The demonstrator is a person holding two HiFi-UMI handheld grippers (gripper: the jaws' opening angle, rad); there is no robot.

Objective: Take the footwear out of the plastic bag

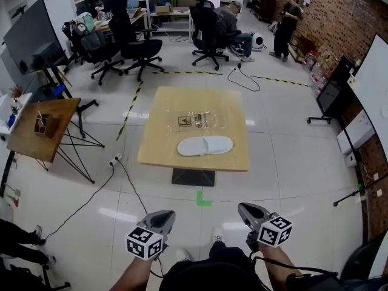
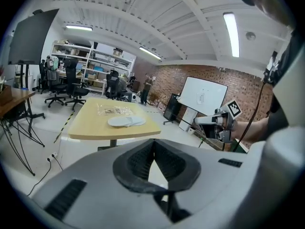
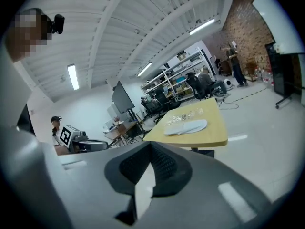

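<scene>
Left gripper and right gripper are held side by side at the bottom centre of the head view. Both point up-frame toward the table and stand well apart from it. A forearm shows behind each. Each claw is pressed together with nothing between its pads.

The light wooden square table stands at mid-frame on a white tiled floor. The pair of flat white slippers lies on it toward the lower edge, outside the clear plastic bag. The bag lies flat just above the slippers.

A green tape mark sits on the floor below the table. Black office chairs and shelving fill the upper left, and a red brick wall the upper right. A small brown wooden side table stands at the left.
</scene>
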